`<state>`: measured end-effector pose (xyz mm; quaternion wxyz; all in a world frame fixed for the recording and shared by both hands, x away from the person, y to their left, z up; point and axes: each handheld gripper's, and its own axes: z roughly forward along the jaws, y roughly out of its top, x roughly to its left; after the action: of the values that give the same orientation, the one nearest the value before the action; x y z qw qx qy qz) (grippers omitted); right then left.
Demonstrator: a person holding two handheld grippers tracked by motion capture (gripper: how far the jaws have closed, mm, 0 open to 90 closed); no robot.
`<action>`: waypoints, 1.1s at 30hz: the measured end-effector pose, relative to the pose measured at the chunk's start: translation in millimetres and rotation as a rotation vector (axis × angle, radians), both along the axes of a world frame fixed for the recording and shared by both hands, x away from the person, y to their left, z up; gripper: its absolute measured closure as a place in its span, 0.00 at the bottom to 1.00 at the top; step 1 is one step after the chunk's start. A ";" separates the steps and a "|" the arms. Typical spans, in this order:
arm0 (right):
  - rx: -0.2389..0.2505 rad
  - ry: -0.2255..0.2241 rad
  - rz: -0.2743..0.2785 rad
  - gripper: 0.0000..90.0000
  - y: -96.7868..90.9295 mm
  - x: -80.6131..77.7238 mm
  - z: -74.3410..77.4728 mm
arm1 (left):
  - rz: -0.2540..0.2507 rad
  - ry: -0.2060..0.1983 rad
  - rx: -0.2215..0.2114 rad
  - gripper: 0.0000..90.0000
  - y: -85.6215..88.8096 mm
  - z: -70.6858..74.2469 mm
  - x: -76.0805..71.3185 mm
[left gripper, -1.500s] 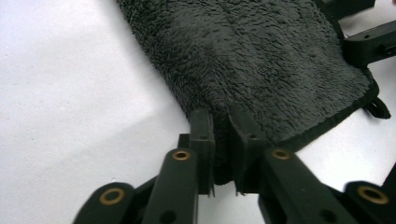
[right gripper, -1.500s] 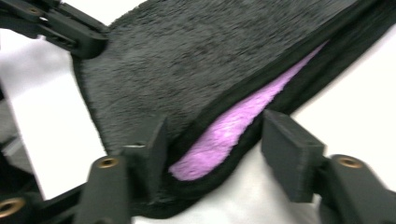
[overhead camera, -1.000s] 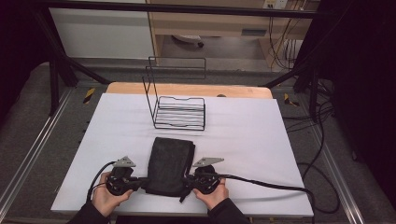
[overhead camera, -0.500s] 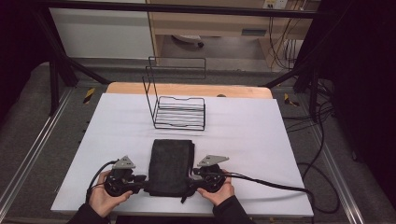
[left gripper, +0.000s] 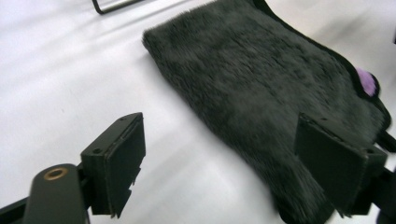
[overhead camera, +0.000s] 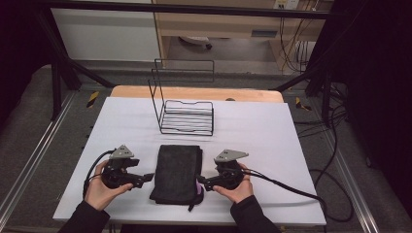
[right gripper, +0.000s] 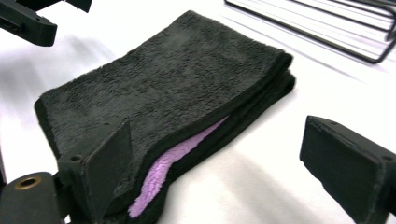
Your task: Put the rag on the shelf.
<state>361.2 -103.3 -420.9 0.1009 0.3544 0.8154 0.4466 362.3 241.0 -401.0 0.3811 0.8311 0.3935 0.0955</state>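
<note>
A folded black towel (overhead camera: pixel 177 172) with a purple inner layer (right gripper: pixel 187 154) lies flat on the white table (overhead camera: pixel 272 145) near its front edge. My left gripper (overhead camera: pixel 145 178) hovers just off the towel's left side. Its jaws have just been opening, and in the left gripper view (left gripper: pixel 224 154) they stand wide apart with the towel (left gripper: pixel 261 79) lying ahead, unpressed. My right gripper (overhead camera: pixel 201 183) sits at the towel's right near corner. Its jaws have just been opening too. In the right gripper view (right gripper: pixel 229 154) the towel's corner lies beside one pad (right gripper: pixel 109 170), not squeezed.
A black wire rack (overhead camera: pixel 187 116) with an upright back stands behind the towel at mid-table. A cable (overhead camera: pixel 291 187) trails right from the right gripper. The table's wooden back edge (overhead camera: pixel 194 92) and a dark metal frame (overhead camera: pixel 58 73) border the workspace.
Both grippers let go of the towel's near corners, opened their jaws and drew apart, outward and slightly up. The towel now lies flat and straighter.
</note>
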 end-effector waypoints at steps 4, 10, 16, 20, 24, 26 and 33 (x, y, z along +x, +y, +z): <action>0.000 -0.004 -0.017 0.09 -5.3 2.9 -0.2 | 0.012 -0.006 -0.022 0.18 -4.9 4.3 12.0; 0.001 -0.006 -0.059 0.07 -13.4 5.6 -5.2 | 0.040 -0.025 -0.013 0.16 -14.3 8.3 35.0; 0.001 -0.014 -0.080 0.05 -16.3 6.3 -6.0 | 0.111 -0.053 0.023 0.21 -23.3 2.0 58.9; -0.001 -0.014 -0.082 0.05 -16.3 6.2 -6.2 | 0.149 -0.030 0.020 0.28 -24.3 -9.4 72.1; 0.002 -0.009 -0.088 0.05 -15.5 6.4 -7.3 | 0.151 0.011 0.047 0.34 -27.7 -20.3 79.6; -0.001 -0.004 -0.087 0.05 -15.0 6.5 -8.4 | 0.150 0.031 0.039 0.40 -29.8 -23.9 81.8; -0.005 0.010 -0.082 0.06 -13.0 7.3 -12.1 | 0.147 0.066 0.050 0.55 -37.2 -36.3 86.8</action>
<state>368.4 -116.3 -433.1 0.1160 0.3895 0.8016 0.4385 449.2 203.7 -437.4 0.3392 0.8120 0.4632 0.1057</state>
